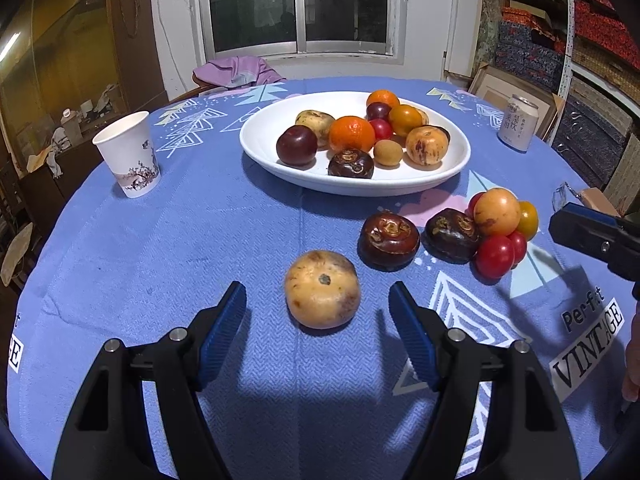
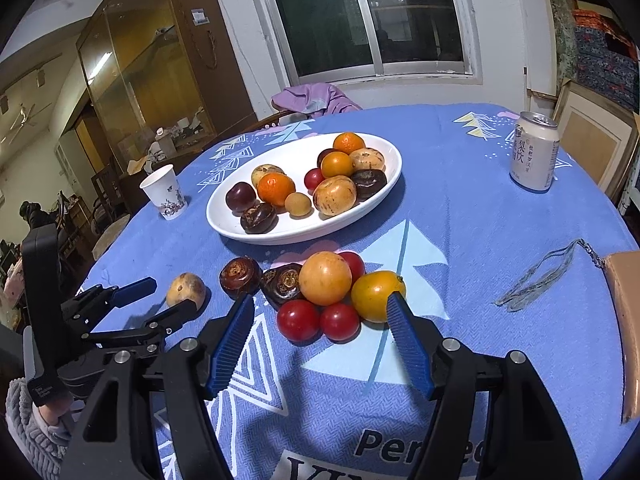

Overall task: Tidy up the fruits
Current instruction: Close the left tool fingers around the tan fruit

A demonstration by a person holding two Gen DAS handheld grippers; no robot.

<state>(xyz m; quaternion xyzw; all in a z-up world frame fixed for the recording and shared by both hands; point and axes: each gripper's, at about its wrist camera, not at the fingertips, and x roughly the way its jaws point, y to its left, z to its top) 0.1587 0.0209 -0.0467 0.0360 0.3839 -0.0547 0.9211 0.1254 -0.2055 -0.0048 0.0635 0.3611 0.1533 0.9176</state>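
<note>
**Hovering over loose fruit, both grippers wide**

Left gripper (image 1: 318, 300) jaws spread wide, nothing held. The tan spotted fruit (image 1: 322, 289) sits on the blue tablecloth (image 1: 160, 264) between the two blue pads, touching neither. From the right wrist view the same fruit (image 2: 185, 289) lies just past the left gripper's (image 2: 168, 296) fingertips.

Right gripper (image 2: 320, 312) also wide, holding nothing. Low over the loose cluster: two red tomatoes (image 2: 318, 321) between its pads, the right pad overlapping the edge of the yellow-orange fruit (image 2: 376, 295); contact can't be told. Behind those, a larger orange-tan fruit (image 2: 325, 278) with a third red one tucked behind it, and two dark brown water chestnuts (image 2: 260, 278) to the left, one apart, one touching the pile.

White oval plate (image 2: 224, 216) farther back at table centre, already loaded: dark plum (image 2: 240, 196), mandarin (image 2: 276, 189), another mandarin at the far end, tan spotted fruits, a small round tan one, dark chestnuts, a red tomato, a yellow-orange fruit.

Paper cup (image 2: 164, 192) left of the plate, upright. Drink can (image 2: 534, 152) far right, upright. Grey strap (image 2: 540, 276) and a brown box edge (image 2: 624, 320) on the right side of the cloth.
</note>
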